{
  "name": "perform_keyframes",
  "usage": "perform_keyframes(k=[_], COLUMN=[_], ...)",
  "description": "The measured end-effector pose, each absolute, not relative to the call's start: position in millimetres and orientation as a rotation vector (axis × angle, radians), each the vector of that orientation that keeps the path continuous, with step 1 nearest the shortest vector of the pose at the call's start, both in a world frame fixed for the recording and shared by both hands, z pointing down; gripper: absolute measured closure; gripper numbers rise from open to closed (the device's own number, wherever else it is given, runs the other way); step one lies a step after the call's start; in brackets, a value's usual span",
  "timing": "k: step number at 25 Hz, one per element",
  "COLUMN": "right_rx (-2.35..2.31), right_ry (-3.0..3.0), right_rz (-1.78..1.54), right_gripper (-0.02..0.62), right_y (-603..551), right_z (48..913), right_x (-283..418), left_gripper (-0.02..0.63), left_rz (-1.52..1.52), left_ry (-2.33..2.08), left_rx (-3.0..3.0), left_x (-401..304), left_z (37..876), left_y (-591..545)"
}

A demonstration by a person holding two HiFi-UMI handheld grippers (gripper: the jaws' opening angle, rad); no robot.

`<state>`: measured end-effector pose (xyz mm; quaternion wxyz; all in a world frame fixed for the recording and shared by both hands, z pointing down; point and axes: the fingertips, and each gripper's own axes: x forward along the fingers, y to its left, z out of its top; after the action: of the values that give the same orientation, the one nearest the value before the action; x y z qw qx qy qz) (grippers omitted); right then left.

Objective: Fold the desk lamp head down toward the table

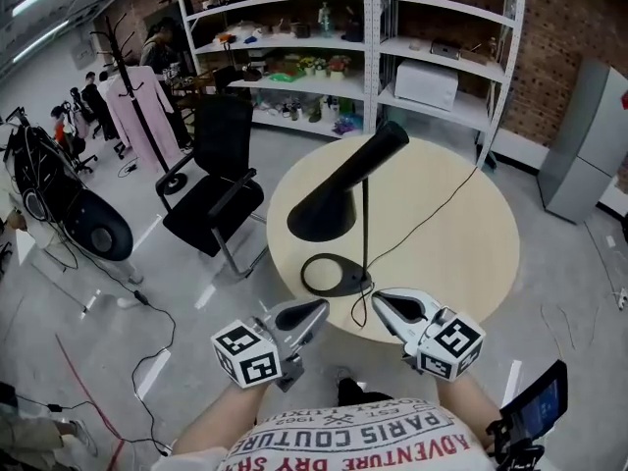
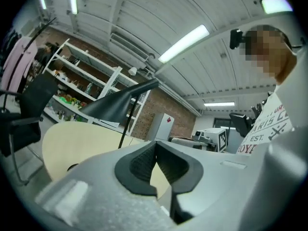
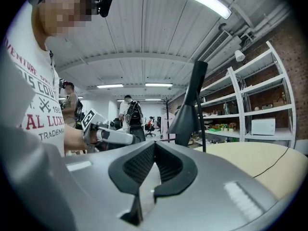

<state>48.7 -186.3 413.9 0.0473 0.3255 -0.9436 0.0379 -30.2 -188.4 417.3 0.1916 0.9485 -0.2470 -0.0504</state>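
Note:
A black desk lamp stands on the round beige table (image 1: 461, 263). Its ring base (image 1: 334, 275) is near the front edge, and a thin stem (image 1: 364, 226) rises from it. The cone head (image 1: 339, 192) slants, wide mouth low at the left. My left gripper (image 1: 322, 308) and right gripper (image 1: 377, 297) hover at the table's near edge either side of the base, both shut and empty, touching nothing. The left gripper view has the lamp head (image 2: 115, 106) beyond the closed jaws (image 2: 155, 147). In the right gripper view the lamp head (image 3: 188, 113) is beyond the closed jaws (image 3: 154, 147).
The lamp's black cord (image 1: 432, 214) runs across the table and off the far right. A black office chair (image 1: 216, 194) stands left of the table. White shelving (image 1: 392, 57) fills the back, a grey cabinet (image 1: 589, 145) is at right. People stand far off.

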Motion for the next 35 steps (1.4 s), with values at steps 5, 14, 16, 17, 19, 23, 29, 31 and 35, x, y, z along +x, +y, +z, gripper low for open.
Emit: perform_keyframes(k=[5,14,16,17,19,23,29,31,35], right_rx=[0.927,0.816,0.808,0.806,0.813,0.821,0.828,0.828,0.815], right_ry=[-2.906,-2.96,-2.969,-2.971,-2.974,-2.963,-2.95,-2.946,-2.953], right_rz=[0.13,0.15,0.166,0.172,0.176,0.185,0.15,0.122,0.12], right_gripper=[0.595,0.594,0.594,0.594,0.594,0.594,0.594,0.594,0.594], right_y=[-130.6,-71.6,-55.7,-47.0,-30.2,5.1,51.1,58.2,70.2], right_z=[407.7,377.5,373.0,372.0,371.3,375.5,376.4,374.5,374.2], right_x=[33.7,24.3,29.6,34.0,43.9,64.1,80.3,81.5,83.2], left_gripper=[0.609,0.609,0.609,0.609,0.609,0.609,0.609,0.609,0.609], left_rz=[-0.091,-0.075,-0.075,-0.073,-0.07,-0.071,-0.078,-0.089,-0.072], left_ry=[-0.673,-0.714,-0.729,-0.732,-0.738,-0.738,-0.738,-0.743,-0.747], left_rx=[2.772,2.824,2.818,2.817,2.823,2.821,2.824,2.826,2.836], left_x=[-22.8,-15.4,-9.3,-5.5,2.5,22.8,40.6,42.5,47.6], left_z=[393.5,358.1,354.2,352.8,351.0,352.4,353.0,350.2,348.1], left_y=[-131.5,-69.0,-55.0,-47.2,-32.0,2.7,52.5,60.1,73.4])
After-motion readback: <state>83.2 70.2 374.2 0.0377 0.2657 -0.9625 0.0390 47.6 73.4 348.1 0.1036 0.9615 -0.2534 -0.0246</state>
